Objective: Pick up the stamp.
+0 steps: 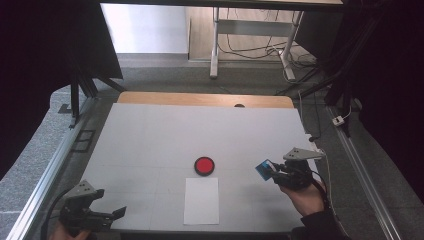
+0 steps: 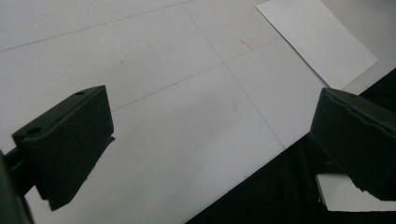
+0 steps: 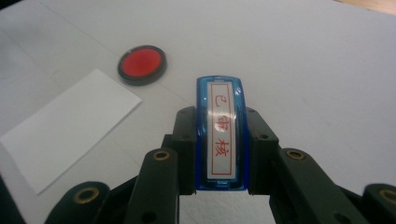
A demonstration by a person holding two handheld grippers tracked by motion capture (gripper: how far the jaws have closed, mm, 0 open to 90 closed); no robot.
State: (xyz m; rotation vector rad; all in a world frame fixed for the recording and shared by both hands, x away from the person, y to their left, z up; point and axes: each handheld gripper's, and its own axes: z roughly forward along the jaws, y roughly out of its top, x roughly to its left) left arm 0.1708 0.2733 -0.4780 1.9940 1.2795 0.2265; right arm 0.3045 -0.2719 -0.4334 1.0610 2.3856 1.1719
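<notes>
My right gripper [image 3: 221,140] is shut on a blue stamp [image 3: 221,135] with a white label and red characters; it sits upright between the jaws. In the high view this gripper [image 1: 272,170] is held above the table's right side with the blue stamp [image 1: 263,169] pointing left. A round red ink pad [image 1: 204,165] in a black case lies at the table's middle, and a white sheet of paper [image 1: 201,200] lies just in front of it. The ink pad [image 3: 142,64] and the paper [image 3: 65,125] lie left of the stamp. My left gripper [image 1: 117,214] rests open at the front left corner.
The table [image 1: 150,140] is covered in white, with a wooden strip at its far edge. In the left gripper view the paper [image 2: 317,39] lies at the upper right, near the table's front edge. Metal rails run along both sides.
</notes>
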